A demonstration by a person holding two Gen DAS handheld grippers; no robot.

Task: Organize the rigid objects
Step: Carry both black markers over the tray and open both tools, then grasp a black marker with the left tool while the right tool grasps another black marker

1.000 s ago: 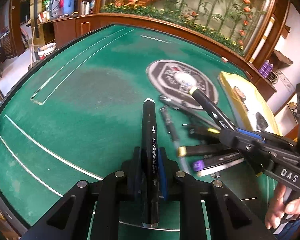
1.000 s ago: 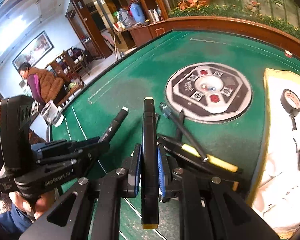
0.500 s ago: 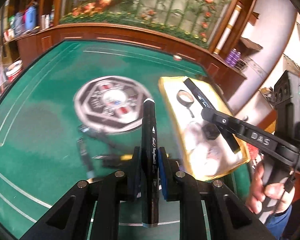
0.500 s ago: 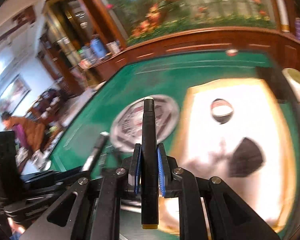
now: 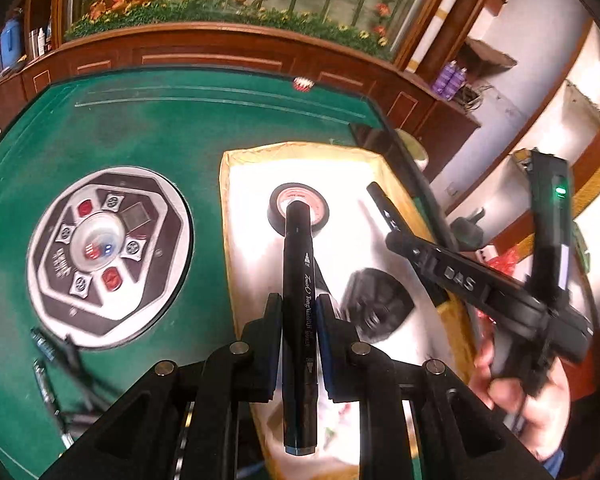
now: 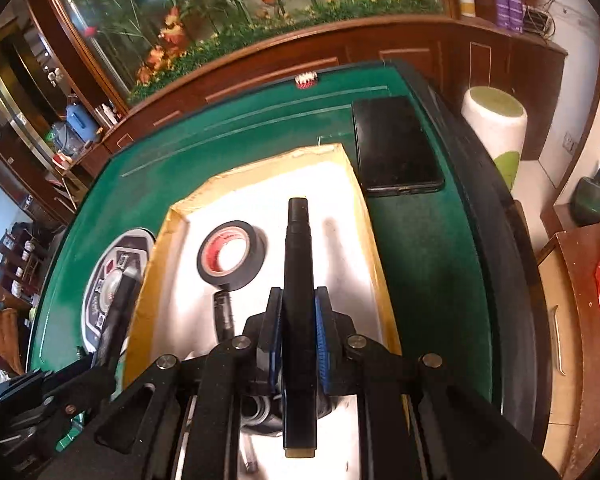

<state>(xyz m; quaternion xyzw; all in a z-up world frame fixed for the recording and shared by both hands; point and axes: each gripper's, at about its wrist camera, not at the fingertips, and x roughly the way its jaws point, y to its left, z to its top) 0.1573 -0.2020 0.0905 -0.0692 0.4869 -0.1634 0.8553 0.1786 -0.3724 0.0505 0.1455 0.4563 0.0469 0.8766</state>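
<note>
My left gripper (image 5: 298, 316) is shut on a black marker (image 5: 296, 280) and holds it over the near left part of a white tray with a yellow rim (image 5: 225, 216). My right gripper (image 6: 299, 320) is shut on another black marker (image 6: 298, 264) with a yellow end cap, over the same tray (image 6: 364, 216). It also shows in the left wrist view (image 5: 396, 240), over the tray's right side. A roll of black tape (image 5: 314, 210) (image 6: 230, 254) and a dark lumpy object (image 5: 376, 304) lie in the tray.
Several more pens (image 5: 56, 360) lie on the green felt table (image 5: 180, 128) at the left. A round control panel (image 5: 104, 256) sits in the table's middle. A black phone (image 6: 394, 146) lies beyond the tray. The table's dark right edge (image 6: 496, 216) is close.
Both grippers have swung right from the pile of pens to over the white tray, each keeping its marker. The right gripper now sits farther over the tray.
</note>
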